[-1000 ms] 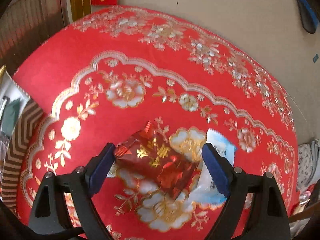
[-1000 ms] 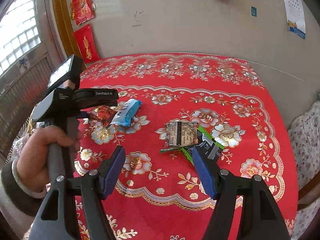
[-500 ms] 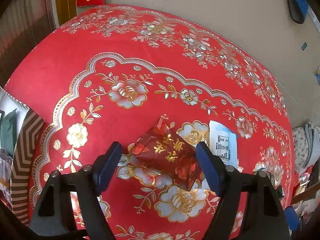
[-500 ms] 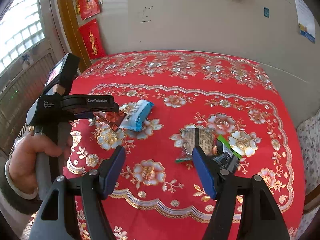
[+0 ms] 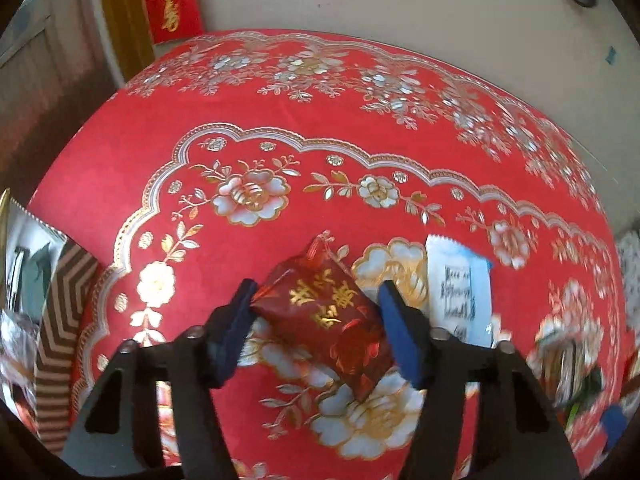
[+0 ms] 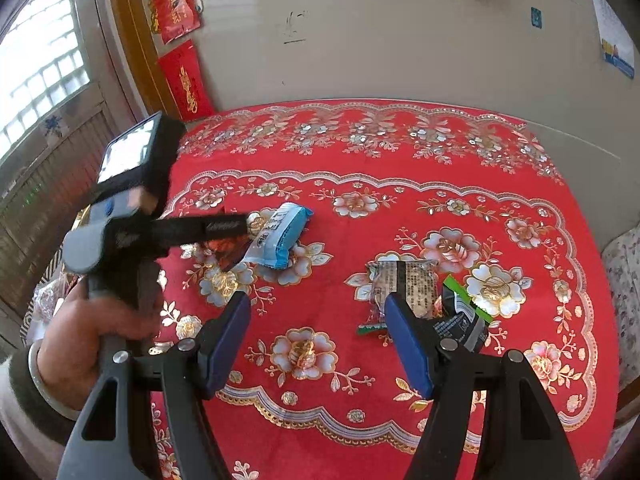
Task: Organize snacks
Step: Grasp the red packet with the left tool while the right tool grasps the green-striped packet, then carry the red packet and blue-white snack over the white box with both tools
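L gripper (image 5: 316,320) is straddling the red foil snack pack (image 5: 332,320), jaws have just been closing in on it. Left pad looks to be touching the pack's near-left corner; right pad sits right at the pack's other edge, can't confirm firm contact there. So: closing around it, not a sure clamp yet imo.

Key geometry: the pack's long axis runs diagonal across the jaw gap, far-left to near-right, not square to the pads. Pads will meet corners/edges rather than flat sides, so the foil could twist or squirt out as the squeeze finishes. A small wrist roll to line up would help, judging from this view.

Landmark = red pack. Blue-white wrapper (image 5: 456,284) lies just right of it, right beside the L gripper's right finger, maybe touching it. Silver-black packet (image 6: 404,284) and green-black packet (image 6: 460,312) are well off to the right of it, overlapping each other, on the red floral tablecloth (image 6: 400,200).

R gripper (image 6: 316,340) is open, nothing between the pads, hovering just short of that silver/green pair. It's nearer those two; the L one owns the red pack. Person's hand (image 6: 92,328) on the L tool's handle.
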Tool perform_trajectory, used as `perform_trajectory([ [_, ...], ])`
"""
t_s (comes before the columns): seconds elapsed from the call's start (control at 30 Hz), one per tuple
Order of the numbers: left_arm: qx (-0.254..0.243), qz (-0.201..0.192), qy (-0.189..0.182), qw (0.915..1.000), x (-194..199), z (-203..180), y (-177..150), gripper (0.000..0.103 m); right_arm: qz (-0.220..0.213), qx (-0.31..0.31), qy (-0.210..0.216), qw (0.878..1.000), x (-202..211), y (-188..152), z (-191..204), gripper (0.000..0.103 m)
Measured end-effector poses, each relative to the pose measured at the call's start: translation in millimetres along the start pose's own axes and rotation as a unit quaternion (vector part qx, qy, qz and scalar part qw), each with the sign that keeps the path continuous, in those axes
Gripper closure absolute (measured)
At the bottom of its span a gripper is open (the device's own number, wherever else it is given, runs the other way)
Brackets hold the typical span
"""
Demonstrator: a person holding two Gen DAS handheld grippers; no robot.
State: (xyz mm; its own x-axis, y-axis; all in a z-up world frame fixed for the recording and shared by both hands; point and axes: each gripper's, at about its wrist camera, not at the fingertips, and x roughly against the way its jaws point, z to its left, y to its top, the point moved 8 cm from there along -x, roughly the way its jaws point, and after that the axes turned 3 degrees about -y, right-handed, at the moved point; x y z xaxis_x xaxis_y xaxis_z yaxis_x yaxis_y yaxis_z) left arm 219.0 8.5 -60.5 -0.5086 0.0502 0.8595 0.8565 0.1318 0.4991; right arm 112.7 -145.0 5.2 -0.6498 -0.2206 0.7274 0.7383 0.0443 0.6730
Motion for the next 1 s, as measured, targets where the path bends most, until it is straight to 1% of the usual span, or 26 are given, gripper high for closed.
perform_trajectory([
  [0.07, -0.003, 0.005, -0.004, 1.0, 4.5, 8.6, -2.7, 0.048, -0.002, -0.001, 0.0, 1.0, -3.0, 3.3, 2.2, 0.034],
  [0.13, -0.004, 0.001, -0.007, 1.0, 13.3, 21.1, -4.6, 0.053, -0.003, -0.003, -0.003, 1.0, -12.5, 11.2, 8.0, 0.034],
  [0.2, -0.007, -0.009, -0.008, 0.9999, 26.4, 32.8, -7.1, 0.053, 0.0, -0.011, -0.001, 1.0, -25.0, 18.1, 13.4, 0.033],
  [0.27, -0.015, -0.017, -0.014, 0.9996, 41.3, 40.7, -12.6, 0.053, 0.01, -0.021, 0.005, 1.0, -46.3, 26.0, 23.1, 0.034],
  [0.4, -0.026, -0.021, -0.029, 0.999, 60.8, 53.7, -25.9, 0.054, 0.045, -0.029, -0.024, 0.998, -92.6, 34.0, 32.0, 0.034],
  [0.53, -0.031, -0.021, -0.044, 0.9983, 73.3, 58.8, -35.3, 0.054, 0.058, -0.035, -0.037, 0.997, -118.1, 32.1, 37.2, 0.034],
  [0.6, -0.038, -0.026, -0.043, 0.998, 78.6, 59.2, -38.0, 0.054, 0.064, -0.021, -0.047, 0.997, -125.4, 28.9, 40.8, 0.045],
  [0.63, -0.042, -0.029, -0.043, 0.9977, 82.6, 59.5, -40.6, 0.054, 0.061, 0.0, -0.065, 0.996, -124.9, 27.7, 42.9, 0.07],
  [0.67, -0.044, -0.029, -0.046, 0.9976, 84.6, 59.7, -42.9, 0.054, 0.061, 0.011, -0.072, 0.995, -124.0, 27.3, 44.2, 0.07],
  [0.73, -0.048, -0.031, -0.048, 0.9972, 88.3, 60.0, -48.3, 0.054, 0.066, 0.024, -0.066, 0.995, -119.5, 22.0, 48.5, 0.071],
  [0.8, -0.054, -0.036, -0.044, 0.9969, 91.3, 60.3, -53.5, 0.054, 0.061, 0.028, -0.062, 0.996, -107.8, 13.1, 48.7, 0.071],
  [0.9, -0.065, -0.045, -0.038, 0.9962, 96.4, 58.7, -65.8, 0.054, 0.042, 0.017, -0.047, 0.998, -80.6, -0.6, 51.9, 0.071],
  [1.0, -0.073, -0.05, -0.031, 0.9956, 99.3, 56.1, -79.4, 0.054, 0.017, 0.014, -0.034, 0.999, -49.6, -13.5, 64.1, 0.071],
])
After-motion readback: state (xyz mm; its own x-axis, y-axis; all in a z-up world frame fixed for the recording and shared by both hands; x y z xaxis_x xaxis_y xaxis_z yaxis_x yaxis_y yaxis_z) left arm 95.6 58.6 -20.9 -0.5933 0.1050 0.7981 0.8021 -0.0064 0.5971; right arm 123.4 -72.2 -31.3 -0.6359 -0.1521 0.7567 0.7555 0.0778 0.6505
